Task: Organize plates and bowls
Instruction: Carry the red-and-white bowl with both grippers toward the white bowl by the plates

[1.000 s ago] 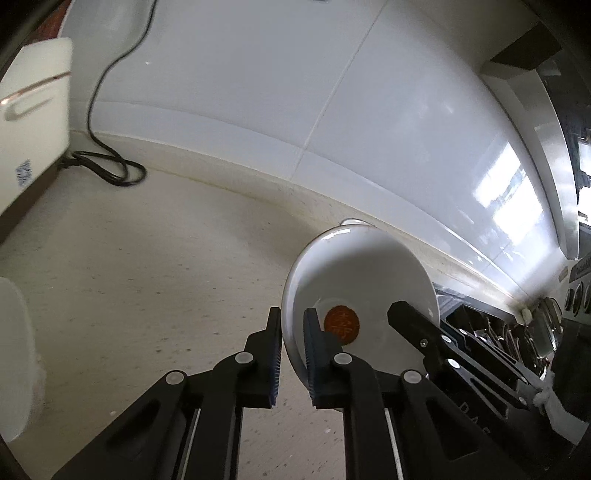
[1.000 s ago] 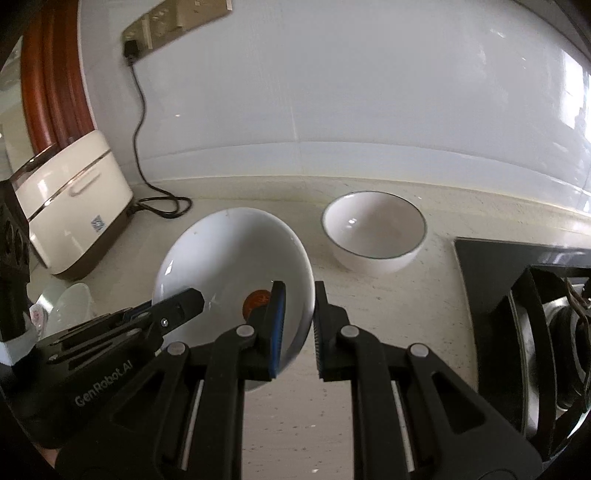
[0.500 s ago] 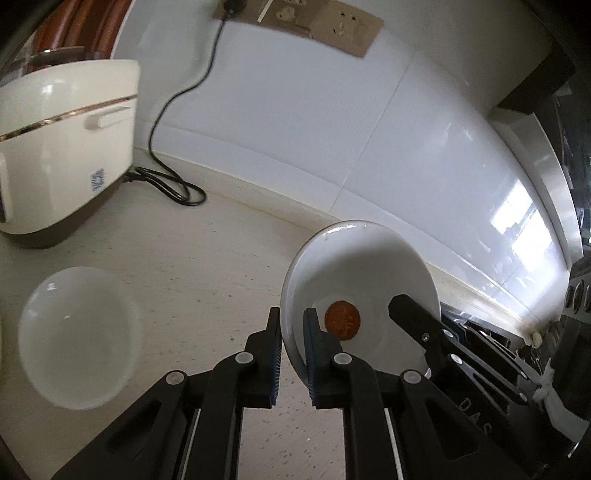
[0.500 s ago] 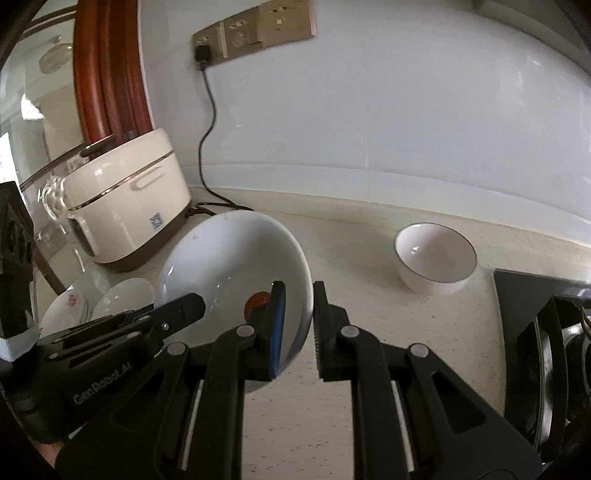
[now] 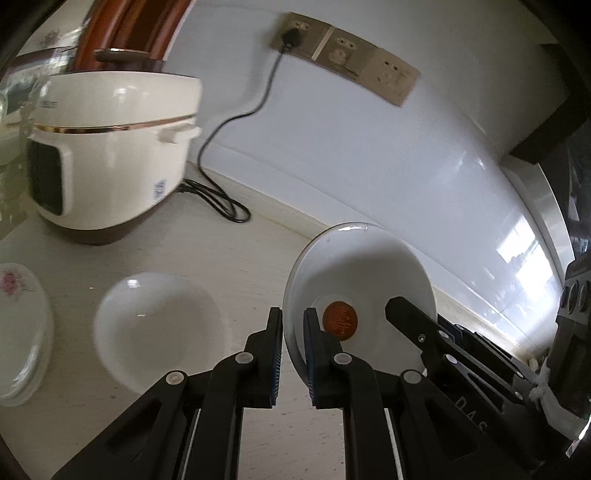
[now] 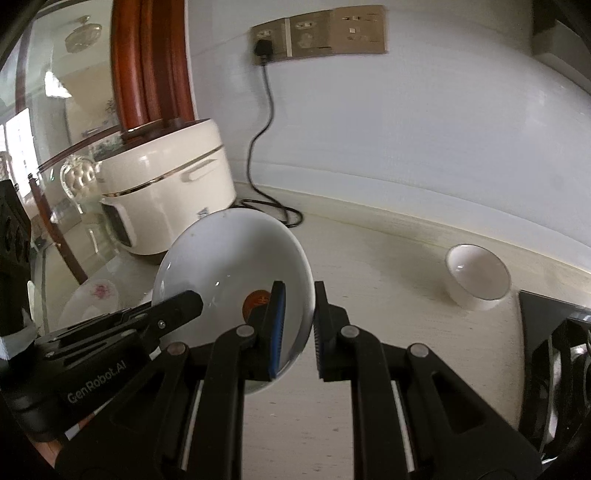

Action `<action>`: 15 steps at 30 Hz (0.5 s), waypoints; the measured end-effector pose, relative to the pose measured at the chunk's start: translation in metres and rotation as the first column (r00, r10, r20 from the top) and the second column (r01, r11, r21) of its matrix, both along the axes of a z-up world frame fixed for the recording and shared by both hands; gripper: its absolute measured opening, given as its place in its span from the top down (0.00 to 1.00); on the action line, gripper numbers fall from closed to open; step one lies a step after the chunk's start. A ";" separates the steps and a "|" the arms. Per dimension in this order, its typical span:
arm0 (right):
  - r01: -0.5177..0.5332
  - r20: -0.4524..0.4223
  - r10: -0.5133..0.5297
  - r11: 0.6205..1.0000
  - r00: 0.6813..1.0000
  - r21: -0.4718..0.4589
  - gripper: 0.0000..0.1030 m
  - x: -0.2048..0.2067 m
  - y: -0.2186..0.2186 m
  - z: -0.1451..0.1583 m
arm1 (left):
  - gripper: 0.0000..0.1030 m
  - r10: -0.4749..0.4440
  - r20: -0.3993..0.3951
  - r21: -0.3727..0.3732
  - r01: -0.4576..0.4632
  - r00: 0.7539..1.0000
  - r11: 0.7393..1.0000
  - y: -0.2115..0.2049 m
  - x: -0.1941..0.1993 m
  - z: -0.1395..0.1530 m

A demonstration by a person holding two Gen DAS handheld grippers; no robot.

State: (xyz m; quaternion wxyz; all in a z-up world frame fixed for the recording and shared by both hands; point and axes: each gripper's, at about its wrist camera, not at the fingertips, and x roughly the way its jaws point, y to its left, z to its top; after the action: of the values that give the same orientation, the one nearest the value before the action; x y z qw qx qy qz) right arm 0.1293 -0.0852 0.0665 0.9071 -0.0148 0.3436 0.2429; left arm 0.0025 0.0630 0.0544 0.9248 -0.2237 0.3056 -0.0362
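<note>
A white bowl with an orange mark inside [image 5: 365, 273] is held above the counter by both grippers, one on each side of its rim. My left gripper [image 5: 293, 332] is shut on its left rim; my right gripper [image 6: 298, 321] is shut on its right rim, where the bowl [image 6: 229, 258] also shows. A second white bowl [image 5: 155, 325] sits on the counter below and left. A stack of flower-patterned plates [image 5: 18, 317] lies at the far left. A small white bowl with a dark rim [image 6: 478, 275] sits on the counter at the right.
A cream rice cooker [image 5: 107, 155] stands at the back left, its black cord [image 5: 221, 199] running to a wall socket [image 5: 295, 35]. A black stove [image 6: 554, 354] is at the right edge. The white tiled wall runs behind the counter.
Both grippers have carried the marked bowl up and to the left. The rice cooker, the second white bowl and the plates have come into view; the small dark-rimmed bowl now lies farther off.
</note>
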 end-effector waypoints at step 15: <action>-0.135 -0.094 0.138 0.990 0.986 0.036 0.83 0.008 0.071 -0.021 | 0.89 0.124 -0.067 -0.005 -0.125 0.990 0.992 0.073 -0.011 -0.014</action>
State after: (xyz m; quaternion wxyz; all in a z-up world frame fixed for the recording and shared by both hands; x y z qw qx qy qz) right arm 0.1373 -0.0142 0.0456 0.8709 -0.0132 0.3813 0.3099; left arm -0.0086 0.1364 0.0404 0.9135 -0.2478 0.3215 0.0277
